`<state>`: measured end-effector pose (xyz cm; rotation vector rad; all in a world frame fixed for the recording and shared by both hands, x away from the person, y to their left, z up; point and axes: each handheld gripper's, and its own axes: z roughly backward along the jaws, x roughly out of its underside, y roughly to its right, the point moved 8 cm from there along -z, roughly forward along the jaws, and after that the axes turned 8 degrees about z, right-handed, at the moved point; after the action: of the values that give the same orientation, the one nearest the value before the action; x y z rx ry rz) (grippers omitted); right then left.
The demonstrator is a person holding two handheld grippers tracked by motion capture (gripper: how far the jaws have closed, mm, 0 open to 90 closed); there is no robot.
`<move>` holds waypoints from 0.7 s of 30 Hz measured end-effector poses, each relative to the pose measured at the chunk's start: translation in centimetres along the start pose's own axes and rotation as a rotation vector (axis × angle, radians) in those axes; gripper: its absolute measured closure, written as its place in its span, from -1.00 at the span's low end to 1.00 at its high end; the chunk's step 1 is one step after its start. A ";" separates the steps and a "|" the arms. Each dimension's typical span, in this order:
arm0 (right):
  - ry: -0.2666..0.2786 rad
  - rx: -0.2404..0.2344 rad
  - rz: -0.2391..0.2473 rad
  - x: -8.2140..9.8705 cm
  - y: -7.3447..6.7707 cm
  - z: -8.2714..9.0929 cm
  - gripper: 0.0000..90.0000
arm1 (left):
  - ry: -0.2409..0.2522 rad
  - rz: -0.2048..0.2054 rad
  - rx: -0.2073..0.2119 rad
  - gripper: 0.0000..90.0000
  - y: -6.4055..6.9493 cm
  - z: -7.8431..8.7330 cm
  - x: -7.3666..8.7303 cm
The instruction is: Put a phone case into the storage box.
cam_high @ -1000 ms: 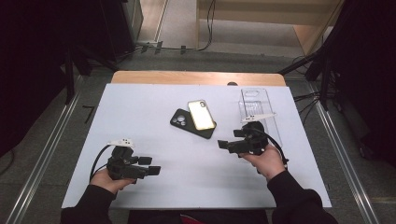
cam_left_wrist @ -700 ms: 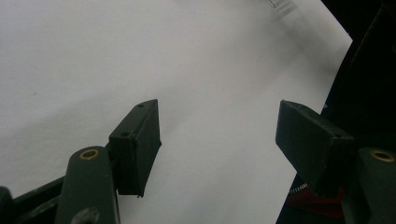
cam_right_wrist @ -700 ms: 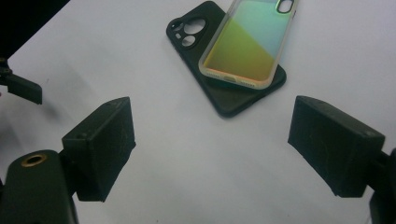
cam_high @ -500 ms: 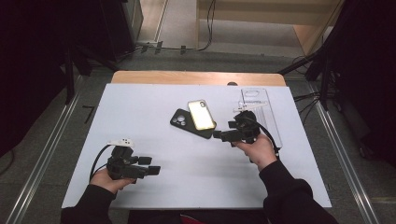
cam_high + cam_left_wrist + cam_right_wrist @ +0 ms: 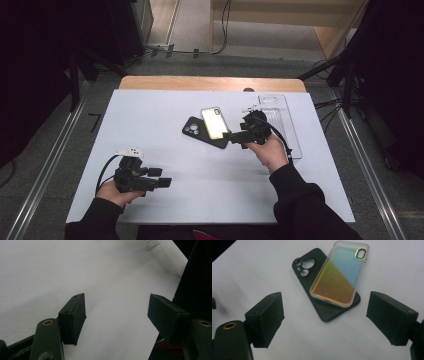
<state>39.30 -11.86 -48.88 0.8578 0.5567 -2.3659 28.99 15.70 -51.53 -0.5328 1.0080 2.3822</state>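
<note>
On the white table [image 5: 210, 175], iridescent phone case [image 5: 339, 272] overlapping black case [image 5: 307, 267], clear case [image 5: 285, 125] in high view, right gripper [image 5: 325, 320] jaws spread facing them, left gripper [image 5: 116, 315] spread over bare tabletop

Left hand-held gripper [image 5: 116, 315] and right hand-held gripper [image 5: 325, 320] jaws spread

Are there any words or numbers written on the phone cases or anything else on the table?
None can be read.
Shiny rainbow-tinted clear phone case: no writing shows.
Black phone case with round camera holes: no writing shows.
Clear plastic tray at the far right of the white table: too small and blurred to tell.
</note>
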 end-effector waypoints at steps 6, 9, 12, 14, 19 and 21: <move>-0.009 0.087 -0.031 -1.3 1.1 -1.3 -1.00 | -0.006 0.003 0.003 -0.32 0.0 0.0 0.1; -0.012 0.077 -0.046 -1.5 1.2 -1.7 -1.00 | -0.005 0.007 0.002 -0.32 -0.1 0.1 0.0; -0.010 0.039 -0.063 -2.1 0.9 -2.6 -1.00 | -0.005 0.006 0.004 -0.32 -0.1 0.0 0.0; -0.007 0.042 -0.067 -2.4 1.0 -3.0 -1.00 | -0.004 0.008 0.005 -0.32 0.0 0.0 0.0; -0.010 0.052 -0.089 -3.2 1.5 -3.7 -1.00 | -0.006 0.004 0.005 -0.32 0.0 0.0 0.0; -0.015 0.058 -0.091 -3.4 1.6 -3.9 -1.00 | -0.006 0.005 0.004 -0.32 0.0 0.0 0.0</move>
<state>44.23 -9.75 -49.68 0.8565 0.5334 -2.4794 28.95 15.72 -51.54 -0.5219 1.0125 2.3837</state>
